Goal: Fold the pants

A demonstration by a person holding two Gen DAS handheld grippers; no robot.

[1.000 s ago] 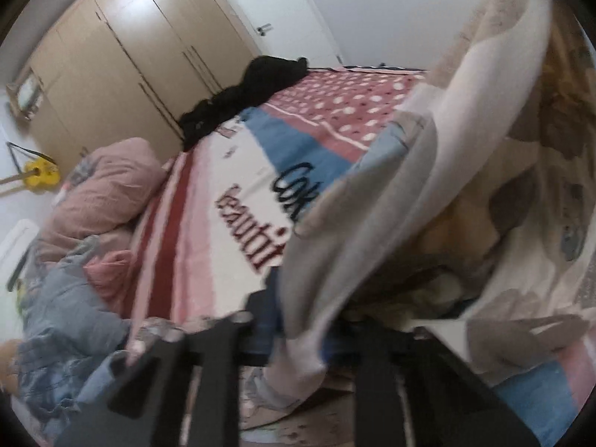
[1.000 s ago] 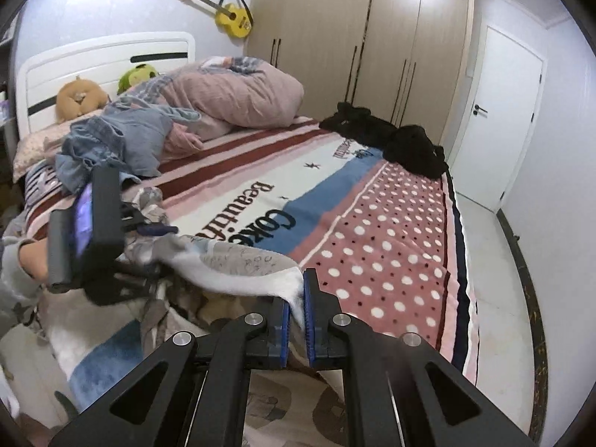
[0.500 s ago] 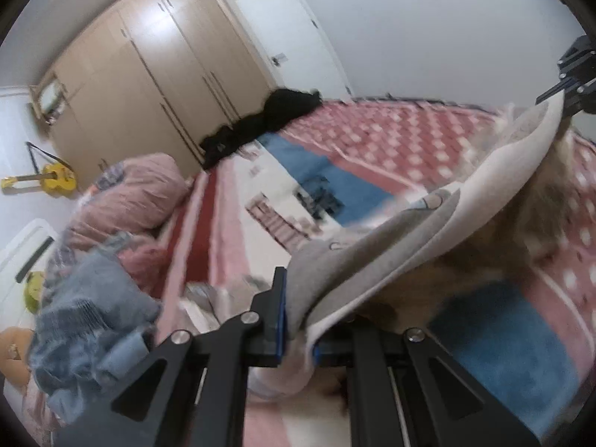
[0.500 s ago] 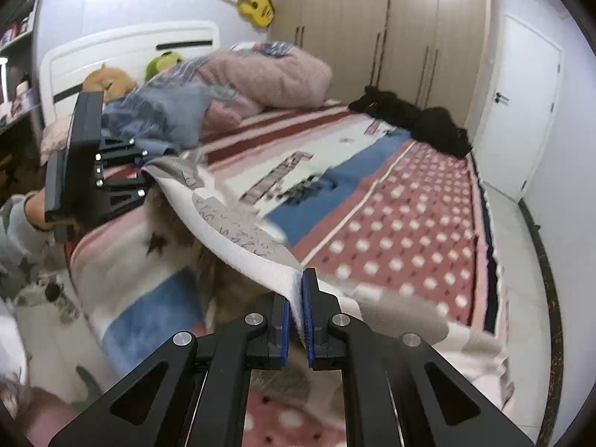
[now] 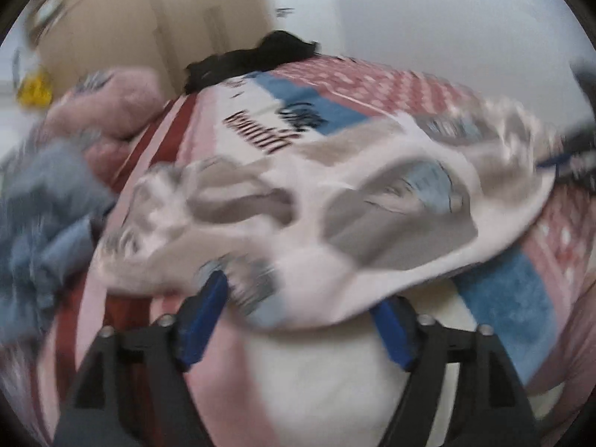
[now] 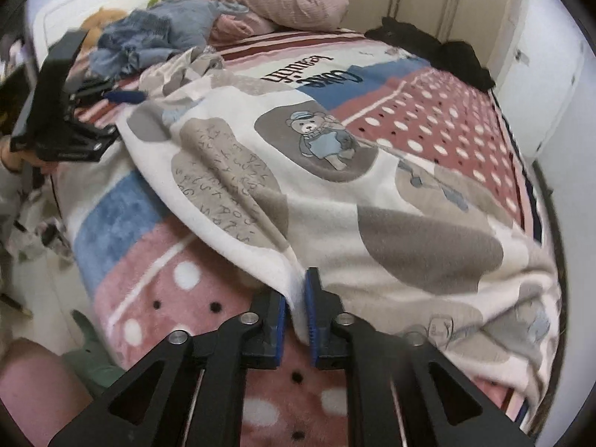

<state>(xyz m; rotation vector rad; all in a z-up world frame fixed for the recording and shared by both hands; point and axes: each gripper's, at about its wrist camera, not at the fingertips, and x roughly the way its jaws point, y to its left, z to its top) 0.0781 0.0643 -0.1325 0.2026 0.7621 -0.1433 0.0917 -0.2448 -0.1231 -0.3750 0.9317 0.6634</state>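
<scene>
- Your pants, the cream fleece pair with the bear print, lie spread across the bed, one edge hanging near the side closest to you.
- Your left gripper has just been opening: its jaws stand wide apart, with the hem lying loose between them and no pad pressing on it, as far as the blurred left view lets you judge.
- Your right gripper has just been opening too; its jaws are a little apart, with the pants' edge in the gap, and the pads look about to let go rather than pinching.
- Progress: the garment looks laid out flat, or perhaps doubled once; the pictures cannot settle which.
- Left for you, I judge: smooth the creases near the bear print, then fold it down to a compact stack.
- The pile of blue clothes near the headboard stays apart from the pants.
</scene>
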